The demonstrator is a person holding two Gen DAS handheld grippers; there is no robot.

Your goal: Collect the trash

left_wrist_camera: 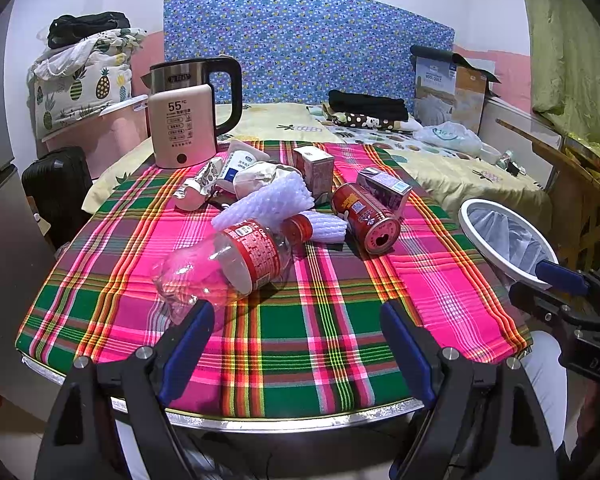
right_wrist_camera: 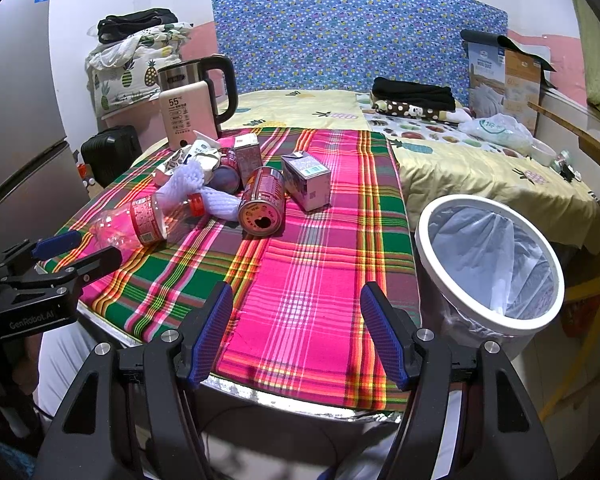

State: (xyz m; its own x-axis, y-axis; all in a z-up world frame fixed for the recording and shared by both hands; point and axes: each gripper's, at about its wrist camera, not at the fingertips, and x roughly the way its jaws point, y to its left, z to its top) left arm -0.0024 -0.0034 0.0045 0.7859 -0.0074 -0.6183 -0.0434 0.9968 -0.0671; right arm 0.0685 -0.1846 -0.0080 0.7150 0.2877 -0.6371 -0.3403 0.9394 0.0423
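Note:
Trash lies piled on a plaid-covered table point(left_wrist_camera: 300, 344): an empty clear plastic bottle point(left_wrist_camera: 224, 264) with a red label, white foam netting point(left_wrist_camera: 272, 200), a red can point(left_wrist_camera: 366, 218) on its side, two small cartons point(left_wrist_camera: 314, 166) point(left_wrist_camera: 384, 190) and crumpled wrappers point(left_wrist_camera: 200, 184). A white bin point(right_wrist_camera: 488, 260) with a liner stands right of the table. My left gripper point(left_wrist_camera: 298, 324) is open at the near edge, its left finger just short of the bottle's base. My right gripper point(right_wrist_camera: 296, 320) is open over the table's near right part, holding nothing. The can point(right_wrist_camera: 262, 202) and bottle point(right_wrist_camera: 134, 222) lie ahead of it.
A steel kettle point(left_wrist_camera: 198, 92) and a pink 55° appliance point(left_wrist_camera: 180, 126) stand at the table's far left. Behind is a bed point(right_wrist_camera: 480, 168) with folded clothes and a plastic bag. A fridge point(right_wrist_camera: 16, 120) and a black suitcase point(left_wrist_camera: 56, 188) are at the left, wooden furniture point(left_wrist_camera: 572, 184) at the right.

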